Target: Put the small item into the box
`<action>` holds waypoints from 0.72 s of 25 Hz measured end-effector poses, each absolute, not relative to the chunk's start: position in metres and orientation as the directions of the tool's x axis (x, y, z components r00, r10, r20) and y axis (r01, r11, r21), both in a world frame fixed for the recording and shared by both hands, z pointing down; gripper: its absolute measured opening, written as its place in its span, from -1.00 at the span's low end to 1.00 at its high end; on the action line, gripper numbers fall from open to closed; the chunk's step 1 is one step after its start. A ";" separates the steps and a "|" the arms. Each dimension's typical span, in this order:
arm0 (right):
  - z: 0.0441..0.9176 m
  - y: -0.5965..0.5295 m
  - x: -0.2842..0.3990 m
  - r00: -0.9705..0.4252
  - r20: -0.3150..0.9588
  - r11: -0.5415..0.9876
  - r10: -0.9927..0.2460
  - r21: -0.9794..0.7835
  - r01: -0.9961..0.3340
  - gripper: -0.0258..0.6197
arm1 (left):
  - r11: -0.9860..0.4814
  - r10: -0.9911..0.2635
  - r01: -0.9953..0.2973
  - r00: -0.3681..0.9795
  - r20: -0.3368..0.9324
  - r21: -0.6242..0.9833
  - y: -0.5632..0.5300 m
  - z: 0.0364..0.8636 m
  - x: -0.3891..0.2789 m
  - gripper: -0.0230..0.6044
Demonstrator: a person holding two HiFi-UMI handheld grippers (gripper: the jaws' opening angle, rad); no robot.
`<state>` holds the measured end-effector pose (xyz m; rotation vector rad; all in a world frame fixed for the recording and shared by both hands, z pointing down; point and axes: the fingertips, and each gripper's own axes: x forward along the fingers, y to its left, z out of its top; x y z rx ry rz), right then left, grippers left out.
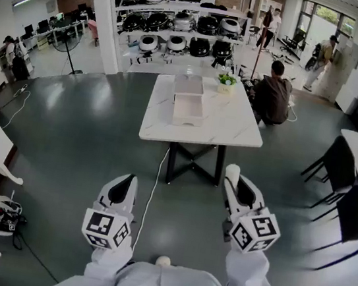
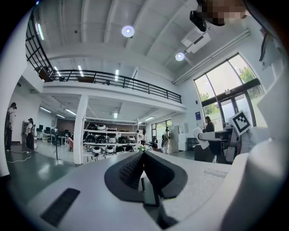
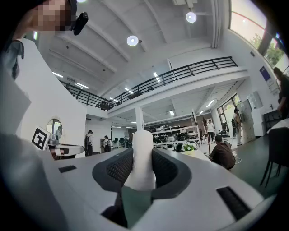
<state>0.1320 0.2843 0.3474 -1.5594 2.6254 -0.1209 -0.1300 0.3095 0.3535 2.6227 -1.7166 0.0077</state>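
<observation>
Small item (image 3: pixel 142 158), a white upright cylinder, sits clamped between the pads of my right gripper (image 1: pixel 233 180). The jaws stand partly apart around it, and its rounded top pokes past their tips. I hold that gripper raised before my chest, pointing forward toward the white table (image 1: pixel 234 130) and well short of it. The open white box (image 1: pixel 188 107) lies on the table, far from the item. My left gripper (image 1: pixel 125 188) is raised alongside, jaws pressed together on nothing.
</observation>
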 end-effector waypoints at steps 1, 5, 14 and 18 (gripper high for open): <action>0.348 0.283 0.132 -0.478 -0.031 0.478 -0.878 -0.111 -0.871 -0.56 | -0.399 -0.917 -0.917 0.399 0.009 0.004 0.308 0.354 -0.130 -0.93; 0.350 0.279 0.136 -0.480 -0.025 0.479 -0.877 -0.110 -0.871 -0.56 | -0.399 -0.917 -0.917 0.399 0.015 0.004 0.306 0.356 -0.126 -0.93; 0.351 0.271 0.155 -0.489 -0.025 0.488 -0.872 -0.127 -0.864 -0.56 | -0.399 -0.916 -0.917 0.399 0.030 -0.001 0.302 0.358 -0.103 -0.93; 0.355 0.268 0.161 -0.506 -0.031 0.505 -0.862 -0.132 -0.853 -0.56 | -0.393 -0.919 -0.920 0.393 0.034 -0.003 0.302 0.363 -0.094 -0.93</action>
